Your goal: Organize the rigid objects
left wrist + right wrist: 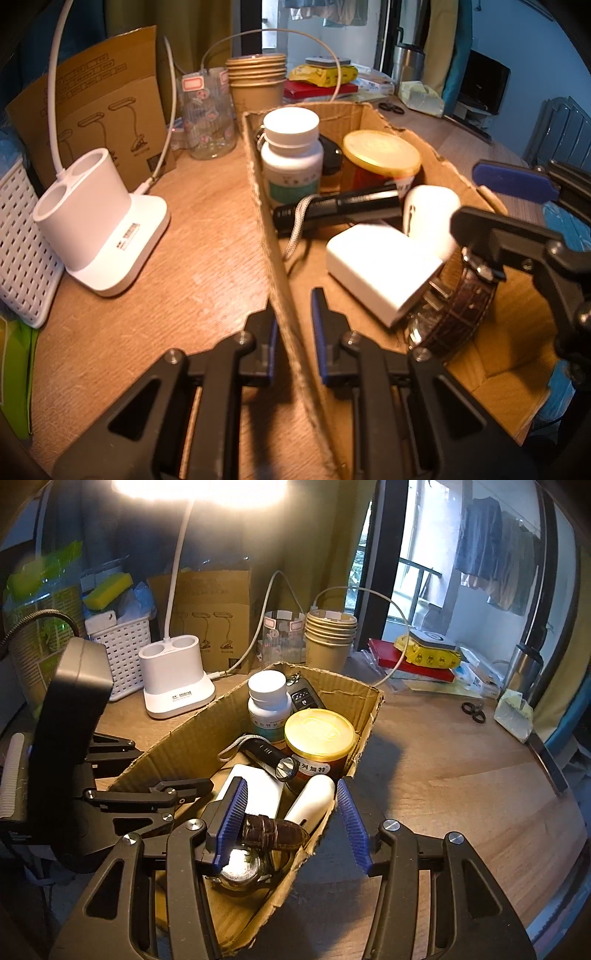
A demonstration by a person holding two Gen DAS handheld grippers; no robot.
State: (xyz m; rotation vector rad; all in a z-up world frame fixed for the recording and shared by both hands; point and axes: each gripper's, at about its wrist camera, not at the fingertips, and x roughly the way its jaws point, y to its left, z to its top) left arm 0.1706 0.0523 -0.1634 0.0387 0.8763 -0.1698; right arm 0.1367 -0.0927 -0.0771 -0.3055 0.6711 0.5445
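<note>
A shallow cardboard box [273,266] [177,734] on the wooden table holds a white pill bottle [291,155] [267,701], a gold-lidded jar [380,155] [319,738], a black flashlight [340,206] [269,757], a white charger block [384,269] [258,790], a white rounded case [432,218] [314,797], a car key [304,698] and a brown-strap watch [454,314] [258,845]. My left gripper [293,332] straddles the box's left wall, jaws narrowly apart. My right gripper [291,823] is open over the box's right wall, above the watch; it also shows in the left wrist view [491,199].
A white lamp base [99,229] [177,683] with a cable, a white basket [22,254] [122,657], a glass [207,114], stacked paper cups [256,81] [328,638] and a lamp carton [96,107] stand behind and left of the box. Books [410,657], scissors [472,710] lie right.
</note>
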